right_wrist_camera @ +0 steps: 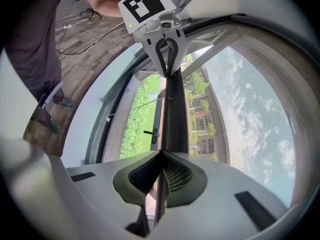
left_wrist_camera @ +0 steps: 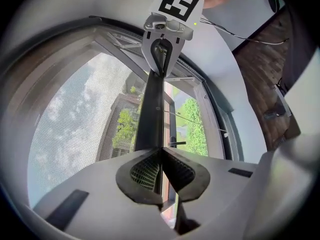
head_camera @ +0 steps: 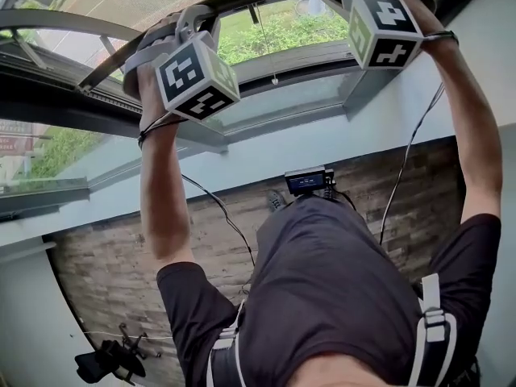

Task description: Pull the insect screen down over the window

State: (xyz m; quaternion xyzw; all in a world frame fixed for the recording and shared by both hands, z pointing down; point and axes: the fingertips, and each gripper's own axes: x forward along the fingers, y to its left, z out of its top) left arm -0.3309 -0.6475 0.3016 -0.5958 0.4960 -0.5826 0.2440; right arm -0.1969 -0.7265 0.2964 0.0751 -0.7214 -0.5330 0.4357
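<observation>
Grip is shared across the dark pull bar [left_wrist_camera: 151, 111] of the insect screen [left_wrist_camera: 70, 134]: the left gripper [left_wrist_camera: 161, 170] and right gripper [right_wrist_camera: 161, 173] are each pinched tight on it, set apart along its length, likely so the bar travels level instead of skewing. Mesh covers only part of the window [left_wrist_camera: 194, 120], with greenery showing in the uncovered part, so the pull seems unfinished

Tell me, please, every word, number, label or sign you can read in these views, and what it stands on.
Nothing here is legible.
Left cube and right cube: black-and-white square patterns only, no letters.
Small screen: bluish lines, too small to read.
Red sign outside the window: too blurred to read.
</observation>
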